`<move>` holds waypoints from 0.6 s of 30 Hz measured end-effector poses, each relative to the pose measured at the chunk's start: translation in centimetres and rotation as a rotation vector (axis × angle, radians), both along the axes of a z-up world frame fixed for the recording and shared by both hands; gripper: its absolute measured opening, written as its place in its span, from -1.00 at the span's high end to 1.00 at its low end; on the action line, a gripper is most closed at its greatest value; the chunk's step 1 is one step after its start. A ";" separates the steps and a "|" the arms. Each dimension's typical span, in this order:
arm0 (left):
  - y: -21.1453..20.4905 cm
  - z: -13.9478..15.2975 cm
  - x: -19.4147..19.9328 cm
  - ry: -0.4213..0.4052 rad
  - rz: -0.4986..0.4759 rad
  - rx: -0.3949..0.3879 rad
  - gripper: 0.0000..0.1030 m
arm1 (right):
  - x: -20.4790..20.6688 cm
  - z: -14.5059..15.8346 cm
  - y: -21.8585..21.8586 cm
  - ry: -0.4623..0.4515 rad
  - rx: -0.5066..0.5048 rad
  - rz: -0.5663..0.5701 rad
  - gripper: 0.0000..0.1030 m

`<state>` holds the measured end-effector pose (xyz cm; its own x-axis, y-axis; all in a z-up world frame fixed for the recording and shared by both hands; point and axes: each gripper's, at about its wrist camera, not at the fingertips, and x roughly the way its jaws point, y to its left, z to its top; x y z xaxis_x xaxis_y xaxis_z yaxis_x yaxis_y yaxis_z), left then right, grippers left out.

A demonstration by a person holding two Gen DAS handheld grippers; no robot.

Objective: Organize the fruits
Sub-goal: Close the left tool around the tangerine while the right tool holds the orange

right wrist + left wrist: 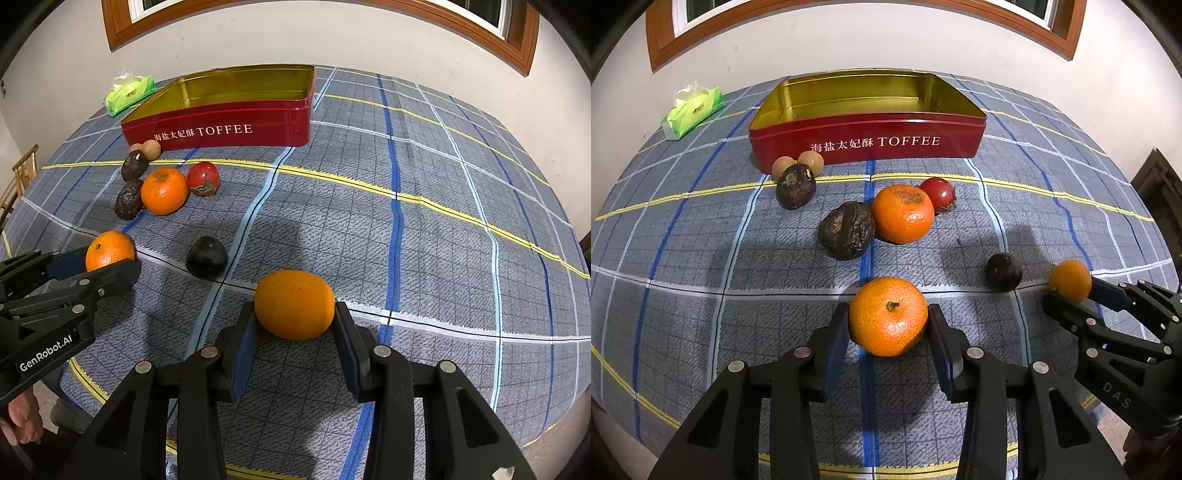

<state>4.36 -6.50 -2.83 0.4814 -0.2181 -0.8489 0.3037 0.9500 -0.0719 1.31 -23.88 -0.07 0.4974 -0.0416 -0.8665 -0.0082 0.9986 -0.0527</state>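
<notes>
- Grippers first: the left gripper (888, 325) has its jaws clamped on a tangerine (888, 316), pads on the left and right flanks, stem facing up. The right gripper (294, 317) is gripping a smoother orange (294, 304) the same way.
- Both held fruits sit toward the near edge of the table (443, 240), which has a checked cloth on it. Can't really tell from these angles if they're lifted off the cloth or just resting on it.
- The red toffee tin (866, 142) is open and empty near the far edge, so I'd guess that's where everything goes.
- Still loose on the cloth between the near edge and the tin: another tangerine (903, 214), a red tomato-looking fruit (938, 194) just behind it, two wrinkly dark fruits (846, 230) (795, 185), two little tan round ones (811, 161) right up against the tin's front wall, and a small dark one (1003, 271) nearer the grippers.
- Handling-wise, tangerines are light with a soft, loose peel, so they dent if you squeeze hard, and they roll. Gripping across the widest part like this seems right to me.
- Tissue pack (692, 109) is off at the far left corner, out of the way.
</notes>
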 end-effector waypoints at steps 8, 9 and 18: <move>0.5 0.0 0.0 0.002 0.011 -0.011 0.18 | -0.1 0.0 0.1 0.000 -0.005 -0.002 0.25; 0.5 0.0 0.0 0.002 0.012 -0.011 0.18 | -0.1 0.0 0.1 -0.001 -0.004 -0.002 0.25; 1.1 -0.1 0.0 0.007 0.030 -0.023 0.18 | 0.1 0.0 0.1 0.012 -0.010 -0.009 0.26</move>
